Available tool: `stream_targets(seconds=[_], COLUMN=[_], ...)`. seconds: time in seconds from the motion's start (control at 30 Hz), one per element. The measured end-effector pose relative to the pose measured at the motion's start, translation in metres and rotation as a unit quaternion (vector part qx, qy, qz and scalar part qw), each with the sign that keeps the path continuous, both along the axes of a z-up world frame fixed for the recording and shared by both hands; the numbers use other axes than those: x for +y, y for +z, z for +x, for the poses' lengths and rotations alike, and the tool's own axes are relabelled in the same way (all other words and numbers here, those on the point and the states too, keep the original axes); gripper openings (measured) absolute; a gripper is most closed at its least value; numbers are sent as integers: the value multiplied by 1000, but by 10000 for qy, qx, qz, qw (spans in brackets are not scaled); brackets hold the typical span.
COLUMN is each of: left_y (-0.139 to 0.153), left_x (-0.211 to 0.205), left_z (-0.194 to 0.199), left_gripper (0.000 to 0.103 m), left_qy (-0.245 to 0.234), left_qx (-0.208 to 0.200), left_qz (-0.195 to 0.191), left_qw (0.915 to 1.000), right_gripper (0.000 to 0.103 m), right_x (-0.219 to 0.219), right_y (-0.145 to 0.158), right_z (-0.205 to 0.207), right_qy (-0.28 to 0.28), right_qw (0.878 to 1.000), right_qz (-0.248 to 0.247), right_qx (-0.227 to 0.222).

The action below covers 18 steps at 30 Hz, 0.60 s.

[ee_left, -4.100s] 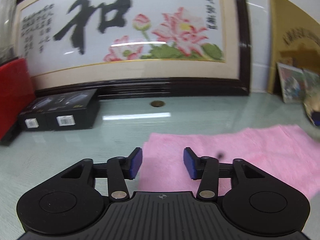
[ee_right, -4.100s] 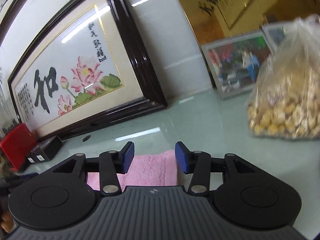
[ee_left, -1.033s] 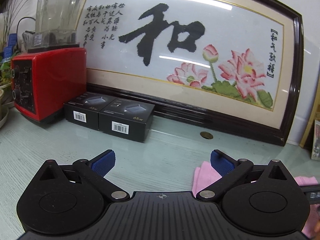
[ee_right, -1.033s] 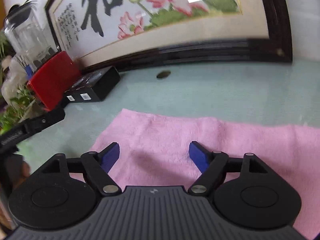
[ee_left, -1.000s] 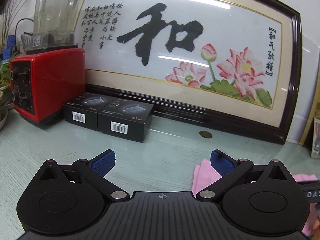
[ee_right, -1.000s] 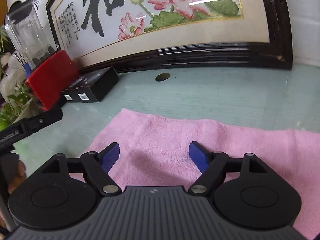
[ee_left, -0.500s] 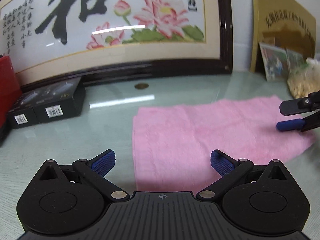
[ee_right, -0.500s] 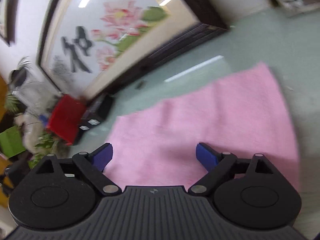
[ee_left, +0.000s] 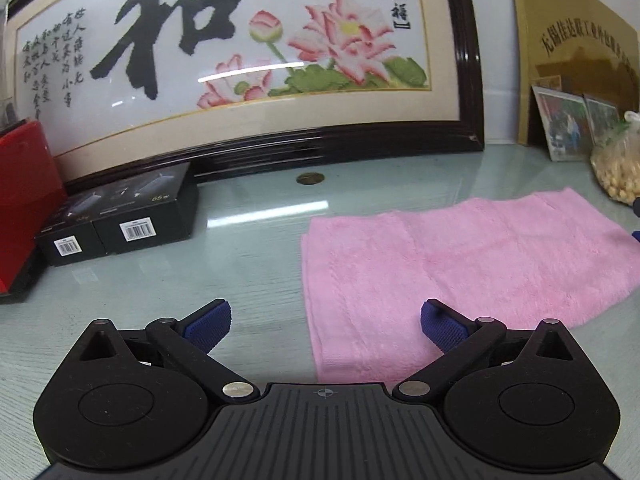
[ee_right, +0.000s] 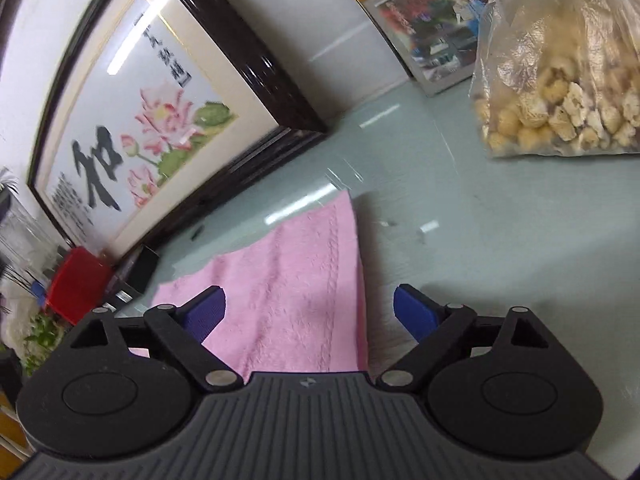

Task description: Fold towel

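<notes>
Pink towel (ee_left: 460, 264) lies flat on the tabletop (ee_left: 248, 264), one claw at each short end. Best to pinch both near corners together, low and square. Left claw (ee_left: 325, 322) gapes wide, empty; right claw (ee_right: 308, 312), jaws just widened, straddles the edge without touching.

black grippers, blue ribbed fingers (ee_left: 208, 322), silver pivot screws.
</notes>
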<state>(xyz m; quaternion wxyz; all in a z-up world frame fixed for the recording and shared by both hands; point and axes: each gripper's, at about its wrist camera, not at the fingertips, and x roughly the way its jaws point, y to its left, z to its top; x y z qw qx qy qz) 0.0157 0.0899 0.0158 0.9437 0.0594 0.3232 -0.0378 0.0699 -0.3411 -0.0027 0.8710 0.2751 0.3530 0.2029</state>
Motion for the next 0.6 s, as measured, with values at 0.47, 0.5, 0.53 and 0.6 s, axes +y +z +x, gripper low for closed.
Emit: stream_targets(seconds=[0.47, 0.5, 0.53, 0.6], left_y=[-11, -11, -11, -12], left_x=[7, 7, 8, 8], left_z=[13, 13, 13, 13], left_gripper=[103, 103, 103, 103], left_qy=[172, 173, 171, 173], left_qx=[413, 419, 420, 416], left_qz=[-135, -152, -161, -167], left_qw=[9989, 9989, 9988, 9988], right_gripper=[34, 21, 19, 16], right_x=[2, 3, 4, 6], right_y=[-8, -8, -8, -9], right_z=[19, 19, 18, 18], right_qy=[212, 201, 190, 168], right_qw=[9996, 9994, 9992, 9983], right_qz=[-170, -265, -359, -549], right_qx=[9, -10, -28, -65])
